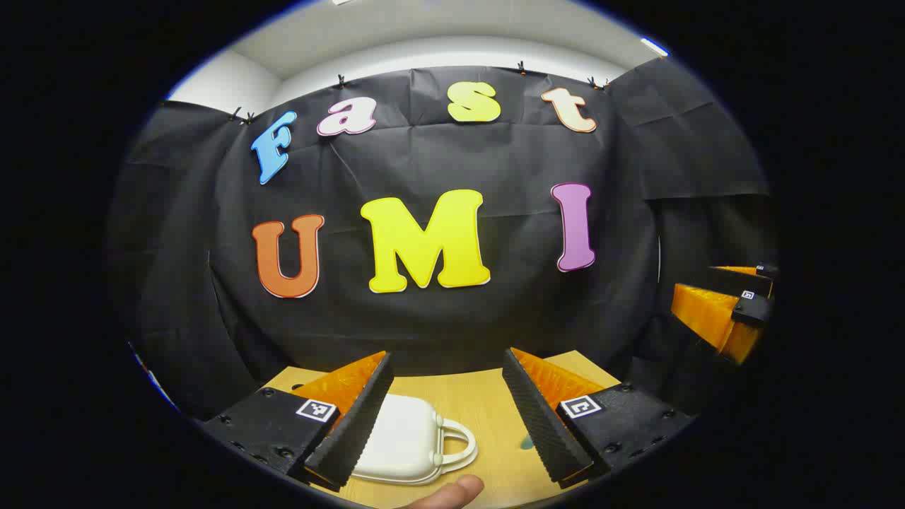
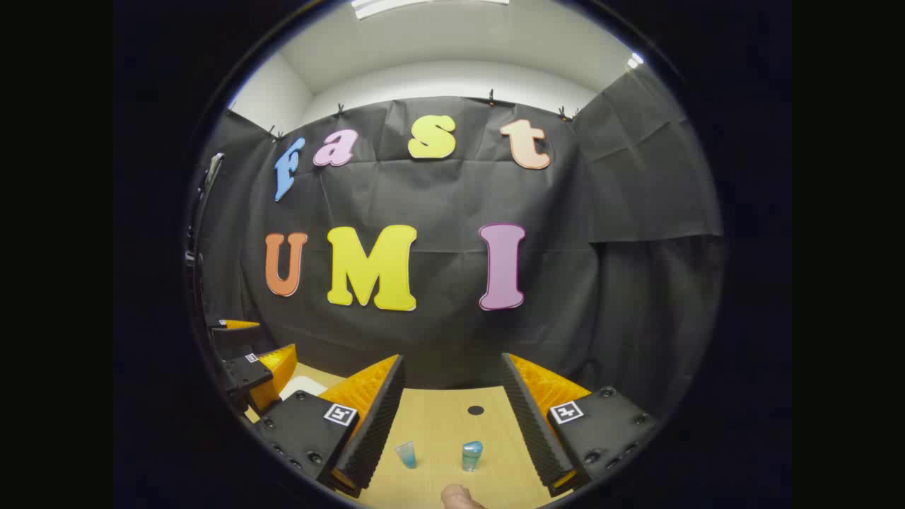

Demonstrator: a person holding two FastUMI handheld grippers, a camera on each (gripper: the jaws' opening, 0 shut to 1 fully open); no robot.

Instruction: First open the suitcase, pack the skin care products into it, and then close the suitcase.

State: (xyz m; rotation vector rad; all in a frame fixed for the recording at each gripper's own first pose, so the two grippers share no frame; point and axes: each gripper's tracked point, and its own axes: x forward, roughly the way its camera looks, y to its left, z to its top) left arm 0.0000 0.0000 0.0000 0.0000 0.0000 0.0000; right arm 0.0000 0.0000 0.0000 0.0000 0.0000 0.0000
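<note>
A: How is the left gripper (image 1: 449, 410) held?

B: It is held level above the wooden table (image 1: 488, 406) and aimed at the black cloth wall (image 1: 424, 332). Its fingers are spread wide apart and nothing is gripped between them. A fingertip (image 1: 452, 493) of the person is seen at the bottom edge, between the two fingers.

A: Where is the suitcase seen from there?

B: A small white suitcase (image 1: 399, 442) is lying closed on the table, partly hidden behind the left-hand finger, with its looped handle turned toward the gap between the fingers. A small bluish spot is seen on the table just beside the right-hand finger; what it is cannot be told.

A: And the right gripper (image 2: 452, 417)?

B: It is likewise held level over the table and pointed at the wall, with its fingers released and wide apart. Two skin care products are found between them: a small clear blue tube (image 2: 406, 454) nearer the left-hand finger and a blue-capped bottle (image 2: 471, 456) nearer the right-hand one, both upright and apart from each other. A dark round mark (image 2: 476, 410) is seen on the table beyond them.

A: Is anything in the way?

B: Past the left-hand finger the other gripper is seen, with a white corner of the suitcase below it.
</note>
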